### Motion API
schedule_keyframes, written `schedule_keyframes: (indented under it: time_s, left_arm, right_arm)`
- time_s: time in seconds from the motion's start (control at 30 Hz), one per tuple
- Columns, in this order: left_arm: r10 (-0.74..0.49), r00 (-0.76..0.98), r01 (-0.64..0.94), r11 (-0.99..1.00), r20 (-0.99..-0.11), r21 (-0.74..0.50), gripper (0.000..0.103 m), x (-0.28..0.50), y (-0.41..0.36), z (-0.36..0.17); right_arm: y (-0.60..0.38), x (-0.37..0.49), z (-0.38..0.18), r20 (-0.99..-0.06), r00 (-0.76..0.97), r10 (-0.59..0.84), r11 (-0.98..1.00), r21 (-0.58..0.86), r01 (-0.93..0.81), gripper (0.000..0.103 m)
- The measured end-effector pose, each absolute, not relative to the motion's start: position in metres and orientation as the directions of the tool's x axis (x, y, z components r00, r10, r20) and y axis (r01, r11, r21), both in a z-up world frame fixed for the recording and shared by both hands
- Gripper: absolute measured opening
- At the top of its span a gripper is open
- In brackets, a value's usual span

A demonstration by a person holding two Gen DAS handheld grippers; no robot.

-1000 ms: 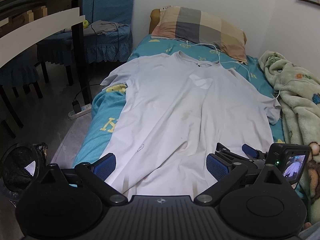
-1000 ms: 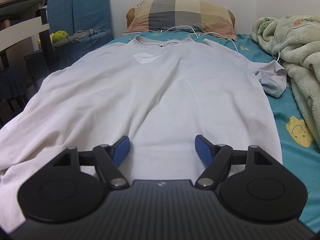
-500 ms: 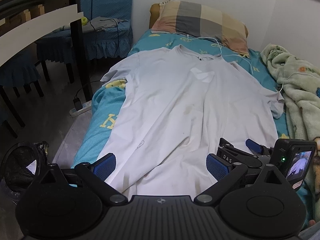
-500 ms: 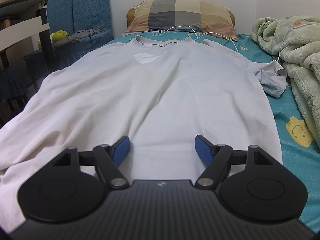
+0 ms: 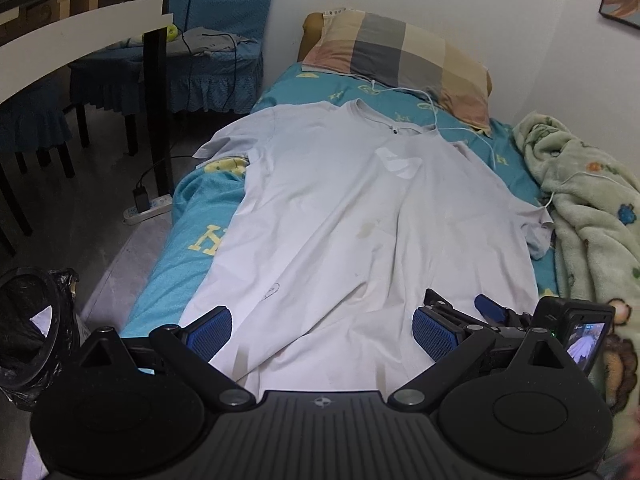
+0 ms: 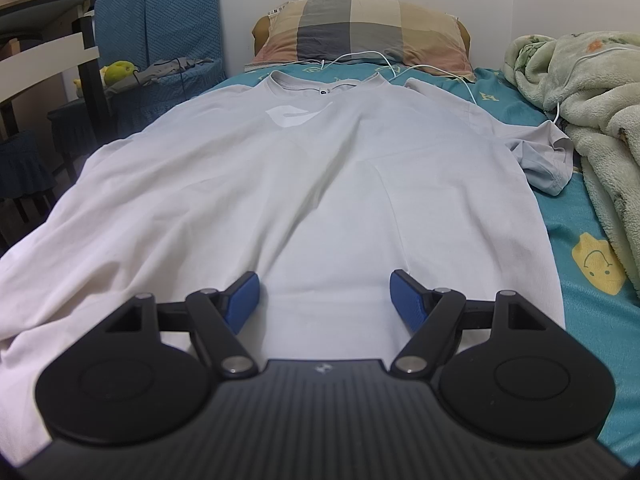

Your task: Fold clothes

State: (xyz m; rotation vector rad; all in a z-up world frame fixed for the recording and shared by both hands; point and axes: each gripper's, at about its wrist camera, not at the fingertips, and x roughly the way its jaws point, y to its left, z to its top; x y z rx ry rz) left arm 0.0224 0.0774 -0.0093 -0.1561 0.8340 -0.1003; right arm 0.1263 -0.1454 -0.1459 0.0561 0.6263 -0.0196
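A pale grey T-shirt [image 5: 360,216] [image 6: 312,184] lies spread flat, front up, on a teal bed sheet [image 5: 192,240], its collar toward the pillow and its hem toward me. My left gripper [image 5: 322,330] hovers open over the hem's left part, with nothing between its blue pads. My right gripper [image 6: 324,298] is open too, low over the hem's middle, holding nothing. In the left wrist view the right gripper [image 5: 464,312] shows at the lower right above the hem. The shirt's right sleeve [image 6: 548,160] is crumpled.
A checked pillow [image 6: 360,28] lies at the bed's head with a white cable [image 5: 440,120] trailing onto the shirt's collar. A fluffy green blanket [image 6: 592,112] is heaped along the right. Left of the bed are blue-covered chairs [image 5: 208,64], a table leg [image 5: 158,92], a power strip [image 5: 148,208] and a black bin [image 5: 32,320].
The left wrist view has shifted and tilted slightly. The shirt and the right gripper have not moved, and both grippers stay open.
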Motion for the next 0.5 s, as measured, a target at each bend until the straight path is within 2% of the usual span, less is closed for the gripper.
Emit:
schedule_keyframes:
  time_s: [0.4, 0.5]
  left_arm:
    - [-0.164, 0.631, 0.031, 0.982, -0.758, -0.187, 0.099, 0.033, 0.077, -0.025]
    - [-0.155, 0.628, 0.025, 0.983, -0.763, -0.179, 0.099, 0.037, 0.076, -0.028]
  right_arm:
    - [-0.144, 0.127, -0.146, -0.590, 0.808, -0.012, 0.999, 0.027, 0.035, 0.074]
    - [-0.143, 0.129, -0.146, -0.592, 0.806, -0.020, 0.999, 0.017, 0.037, 0.077]
